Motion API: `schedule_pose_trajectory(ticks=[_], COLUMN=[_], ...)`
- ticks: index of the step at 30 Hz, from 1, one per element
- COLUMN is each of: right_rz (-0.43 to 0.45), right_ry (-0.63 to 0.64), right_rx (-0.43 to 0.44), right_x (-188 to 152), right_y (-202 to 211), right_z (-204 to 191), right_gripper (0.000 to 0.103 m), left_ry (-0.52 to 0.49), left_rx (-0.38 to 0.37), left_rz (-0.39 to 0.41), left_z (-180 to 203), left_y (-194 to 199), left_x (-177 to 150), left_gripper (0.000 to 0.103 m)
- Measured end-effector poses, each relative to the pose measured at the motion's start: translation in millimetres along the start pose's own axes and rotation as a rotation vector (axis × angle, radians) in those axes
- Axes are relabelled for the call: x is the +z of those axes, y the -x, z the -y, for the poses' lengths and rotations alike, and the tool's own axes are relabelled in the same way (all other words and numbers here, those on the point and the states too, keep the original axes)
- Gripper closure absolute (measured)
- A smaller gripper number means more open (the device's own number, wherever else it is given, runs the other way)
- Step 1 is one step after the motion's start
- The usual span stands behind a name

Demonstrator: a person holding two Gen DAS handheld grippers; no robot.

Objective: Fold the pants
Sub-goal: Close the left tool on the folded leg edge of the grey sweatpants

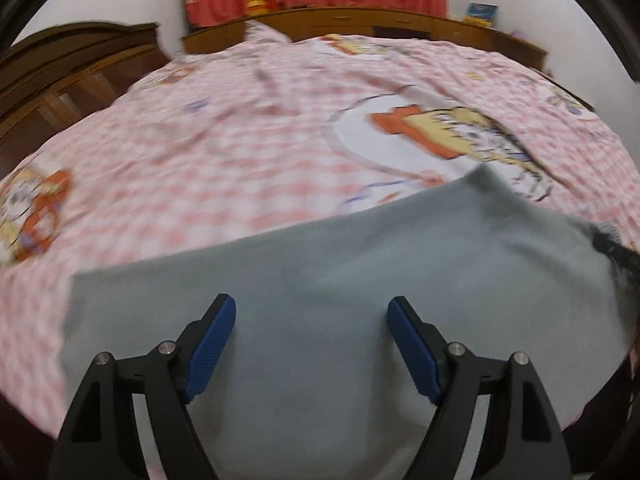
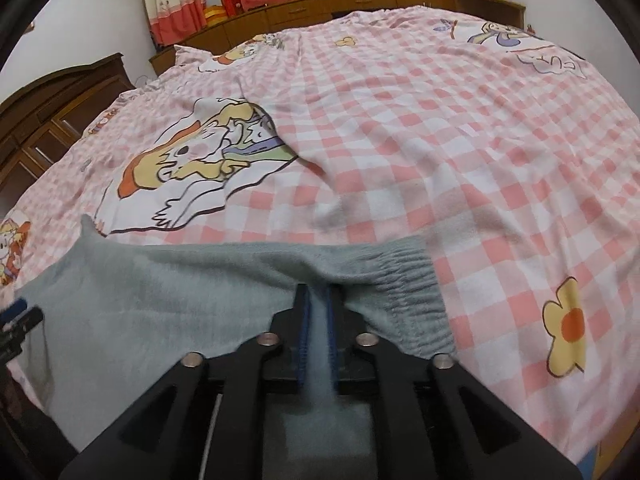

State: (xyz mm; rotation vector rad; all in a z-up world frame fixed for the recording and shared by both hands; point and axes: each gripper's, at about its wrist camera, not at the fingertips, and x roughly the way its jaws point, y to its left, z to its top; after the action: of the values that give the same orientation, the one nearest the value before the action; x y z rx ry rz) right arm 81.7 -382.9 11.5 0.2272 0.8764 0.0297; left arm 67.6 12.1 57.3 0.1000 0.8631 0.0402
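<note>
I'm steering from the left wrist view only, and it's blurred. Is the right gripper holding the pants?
Observer: Yes. The right gripper has its jaws shut on a fold of the grey pants.
Operator: Where on the pants?
Observer: Beside the gathered waistband, which lies just to the right of those jaws.
Operator: And my left gripper, is it visible from there?
Observer: Only a blurred bit of it at the left edge of the right wrist view, at the far end of the pants. Its state can't be judged there.
</note>
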Motion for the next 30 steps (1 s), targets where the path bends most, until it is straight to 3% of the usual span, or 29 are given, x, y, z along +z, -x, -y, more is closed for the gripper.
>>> schedule_pose_trajectory(ticks=[3,6,9,14,17,19,24,26,28,30], right_rz=[-0.005,0.007,-0.028,-0.166,-0.22,-0.238,-0.213,-0.204,-0.203,-0.207], right_ry=[0.012,0.067,0.1,0.141,0.187,0.208,0.23,0.281,0.294,0.282], right_rx=[-0.016,-0.014,0.043,0.157,0.151,0.125,0.137,0.116,0.111,0.12], right_x=[3.4,3.0,-1.1,-19.5,-32.4,-40.9,-55.9,-60.0,-61.2,-60.9], right_y=[15.3,32.2,39.4,27.3,13.4,4.7,-8.0,-9.8,-11.3,-13.1], right_z=[-12.1,-34.2,-59.6,-105.5,-128.3,-136.8,-147.1,-155.3,-159.4,-159.5], right_gripper=[0.072,0.071,0.071,0.071,0.07,0.063,0.033,0.027,0.022,0.017], left_ry=[0.061,0.142,0.233,0.345,0.395,0.427,0.512,0.52,0.525,0.517], left_rx=[0.035,0.084,0.108,0.118,0.096,0.058,-0.036,-0.071,-0.143,-0.202], left_rz=[-0.01,-0.003,0.006,0.008,-0.008,-0.022,-0.016,0.009,0.026,0.049], left_z=[-41.4,-87.6,-128.1,-184.0,-203.9,-214.5,-226.5,-225.0,-220.6,-216.8], left_y=[11.1,20.0,23.3,19.2,10.0,2.6,-11.3,-9.0,-5.2,0.7], left_x=[-16.0,-30.4,-41.2,-59.2,-65.8,-71.0,-81.7,-82.9,-83.1,-82.7], left_gripper=[0.021,0.021,0.021,0.021,0.021,0.021,0.021,0.029,0.061,0.065])
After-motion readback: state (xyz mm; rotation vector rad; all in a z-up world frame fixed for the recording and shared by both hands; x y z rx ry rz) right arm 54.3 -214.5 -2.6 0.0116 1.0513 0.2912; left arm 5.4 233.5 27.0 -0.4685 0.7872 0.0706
